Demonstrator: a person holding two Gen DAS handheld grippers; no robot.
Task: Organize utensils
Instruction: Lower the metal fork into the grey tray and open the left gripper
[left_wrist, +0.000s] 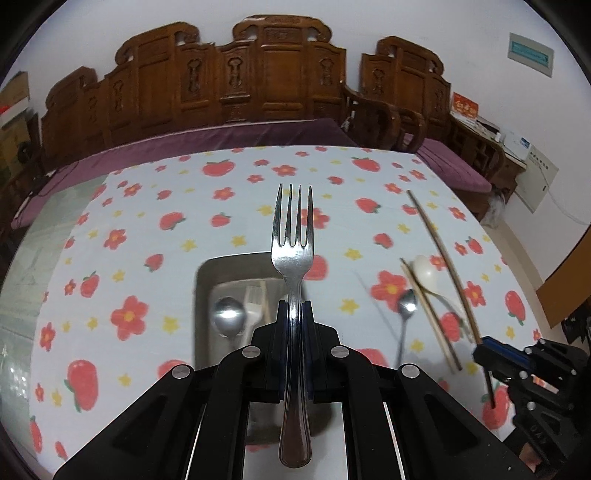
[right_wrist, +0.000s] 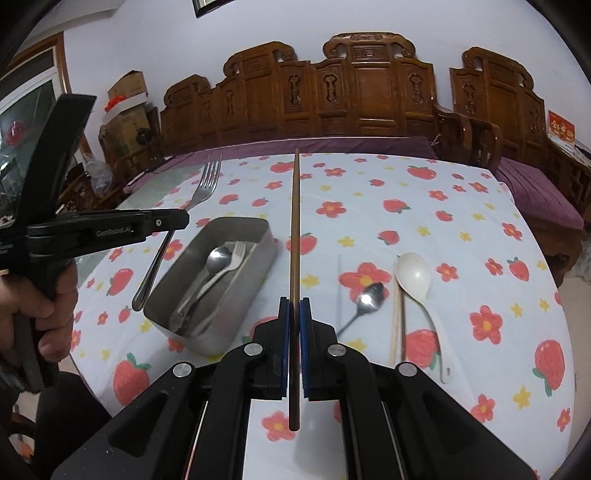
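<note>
Midway through a tidy-up of cutlery, both grippers are loaded above the strawberry-print surface. The left gripper has its jaws pressed together on the handle of a steel fork, tines pointing forward and away, the fork held in the air above the near end of the metal tin. The right gripper pinches a dark wooden chopstick between its blue pads, the stick running straight ahead and lifted off the cloth just to the right of the tin. Already lying inside the tin are a steel spoon and a pale fork. Still out on the cloth to the right are a second steel spoon, a white soup spoon and a pair of light chopsticks; a thin rod-like streak beside the steel spoon is too blurred to name. The step in hand looks like dropping the fork into the tin, with the chopstick to follow. It would go best if the fork were lowered lengthwise along the tin's long axis, tines kept clear of the far wall, and let go only when close to the bottom so it does not bounce out or knock the pieces inside. The long chopstick probably needs tilting to fit, and the two grippers are better taking turns over the narrow opening.
</note>
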